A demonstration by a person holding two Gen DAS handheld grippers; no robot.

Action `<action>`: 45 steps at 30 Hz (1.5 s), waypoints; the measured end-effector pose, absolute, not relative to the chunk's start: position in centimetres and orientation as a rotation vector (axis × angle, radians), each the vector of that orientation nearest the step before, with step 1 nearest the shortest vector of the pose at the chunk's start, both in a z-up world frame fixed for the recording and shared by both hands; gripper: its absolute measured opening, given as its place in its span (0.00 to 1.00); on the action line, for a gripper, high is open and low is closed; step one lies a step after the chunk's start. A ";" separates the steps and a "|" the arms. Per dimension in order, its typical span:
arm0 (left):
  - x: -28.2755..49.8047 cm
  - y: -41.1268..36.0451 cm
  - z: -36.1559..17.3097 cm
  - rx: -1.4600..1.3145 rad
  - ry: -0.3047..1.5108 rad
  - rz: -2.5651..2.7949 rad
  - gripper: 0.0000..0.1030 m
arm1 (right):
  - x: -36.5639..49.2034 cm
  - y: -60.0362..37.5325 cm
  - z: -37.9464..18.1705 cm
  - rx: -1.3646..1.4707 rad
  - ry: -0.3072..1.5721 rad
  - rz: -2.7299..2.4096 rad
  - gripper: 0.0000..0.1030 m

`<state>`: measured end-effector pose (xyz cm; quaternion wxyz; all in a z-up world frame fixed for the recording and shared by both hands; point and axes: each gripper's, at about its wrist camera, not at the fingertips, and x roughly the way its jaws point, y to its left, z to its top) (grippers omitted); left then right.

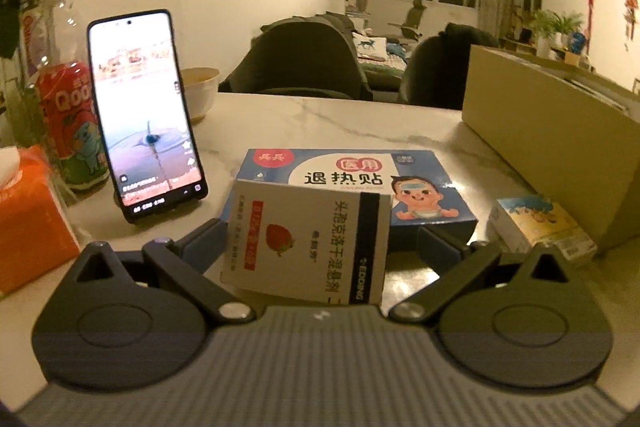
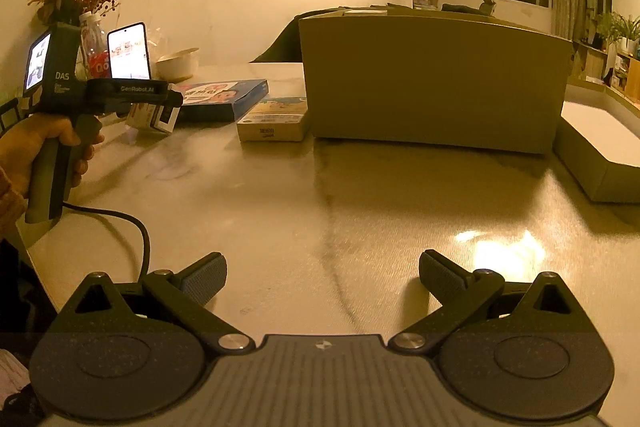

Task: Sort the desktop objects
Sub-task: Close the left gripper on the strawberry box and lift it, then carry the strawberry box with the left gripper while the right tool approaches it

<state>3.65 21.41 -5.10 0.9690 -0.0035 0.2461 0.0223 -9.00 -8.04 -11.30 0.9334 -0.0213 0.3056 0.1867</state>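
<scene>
While the white medicine box (image 1: 306, 243) with the strawberry print sits between the left gripper (image 1: 320, 247)'s two fingers, tilted and with its near edge seemingly off the marble table (image 2: 320, 195), the step in hand looks like the carry of one sorted item. Whether the pads truly clamp it I cannot tell: the left pad meets the box's side, but the right pad stands slightly clear of it in the left wrist view. In the right wrist view the same box (image 2: 154, 117) hangs at the tip of the left tool, held by a hand (image 2: 38, 147) at nine o'clock.

Just behind the box, at twelve o'clock from the left gripper, lies the blue fever-patch box (image 1: 356, 183), flat on the table. At two o'clock a small yellow carton (image 1: 544, 227) rests against the big cardboard box (image 1: 552, 147), which is the likely destination, though its inside is hidden. At ten o'clock a lit phone (image 1: 146, 115) stands propped, with a red drink bottle (image 1: 74, 123) and an orange tissue pack (image 1: 32, 215) beyond.

The right gripper (image 2: 322, 279) hovers over bare tabletop, jaws spread wide, holding nothing.

Next, by my judgement, the box needs lifting up and over the cardboard wall toward two o'clock, kept high enough to clear the rim.
</scene>
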 end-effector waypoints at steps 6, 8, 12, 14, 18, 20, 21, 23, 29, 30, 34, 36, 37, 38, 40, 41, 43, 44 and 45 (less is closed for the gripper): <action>3.5 22.3 -5.1 -0.022 0.490 0.003 1.00 | -9.0 -8.0 -11.3 -0.046 0.622 0.381 1.00; 3.4 22.6 -5.0 -0.024 0.488 -0.008 1.00 | -9.1 -8.0 -11.3 -0.047 0.621 0.380 1.00; 3.1 22.9 -4.9 -0.010 0.493 -0.013 1.00 | -9.1 -7.9 -11.4 -0.049 0.621 0.381 1.00; 2.9 23.1 -4.9 -0.008 0.492 -0.027 1.00 | -9.1 -7.9 -11.4 -0.049 0.621 0.381 1.00; 3.1 23.5 -4.9 -0.008 0.507 -0.065 1.00 | -9.0 -7.9 -11.4 -0.054 0.622 0.379 1.00; 3.2 23.6 -4.9 0.001 0.509 -0.083 1.00 | -9.0 -7.8 -11.4 -0.056 0.622 0.378 1.00; 3.3 23.6 -4.9 0.003 0.511 -0.088 1.00 | -9.0 -7.8 -11.4 -0.056 0.622 0.378 1.00; 3.5 23.6 -5.0 0.008 0.516 -0.098 1.00 | -9.0 -7.8 -11.3 -0.057 0.622 0.377 1.00; 4.2 24.0 -5.1 -0.021 0.532 -0.112 0.98 | -8.9 -7.8 -11.3 -0.062 0.623 0.376 1.00; 4.2 24.2 -5.1 -0.031 0.529 -0.107 0.92 | -8.9 -7.8 -11.3 -0.063 0.623 0.376 1.00; 4.0 24.8 -5.1 -0.070 0.520 -0.100 0.86 | -9.0 -7.8 -11.3 -0.063 0.623 0.376 1.00; 3.8 24.8 -5.0 -0.074 0.517 -0.099 0.85 | -9.0 -7.8 -11.3 -0.062 0.623 0.376 1.00; 3.7 24.7 -5.0 -0.072 0.516 -0.098 0.85 | -9.0 -7.8 -11.3 -0.062 0.623 0.376 1.00; 3.7 24.7 -5.0 -0.073 0.515 -0.099 0.85 | -9.0 -7.8 -11.3 -0.061 0.623 0.377 1.00; 3.5 24.6 -5.0 -0.080 0.512 -0.098 0.85 | -8.9 -7.9 -11.4 -0.060 0.623 0.378 1.00; 3.4 24.6 -5.0 -0.085 0.509 -0.099 0.85 | -8.9 -7.9 -11.4 -0.059 0.623 0.378 1.00; 3.1 24.5 -4.9 -0.091 0.499 -0.097 0.85 | -8.9 -7.9 -11.4 -0.059 0.623 0.378 1.00; 3.0 24.5 -4.9 -0.093 0.494 -0.097 0.85 | -8.9 -7.9 -11.4 -0.059 0.623 0.379 1.00; 2.8 24.4 -4.8 -0.094 0.490 -0.097 0.85 | -9.0 -7.9 -11.4 -0.059 0.622 0.379 1.00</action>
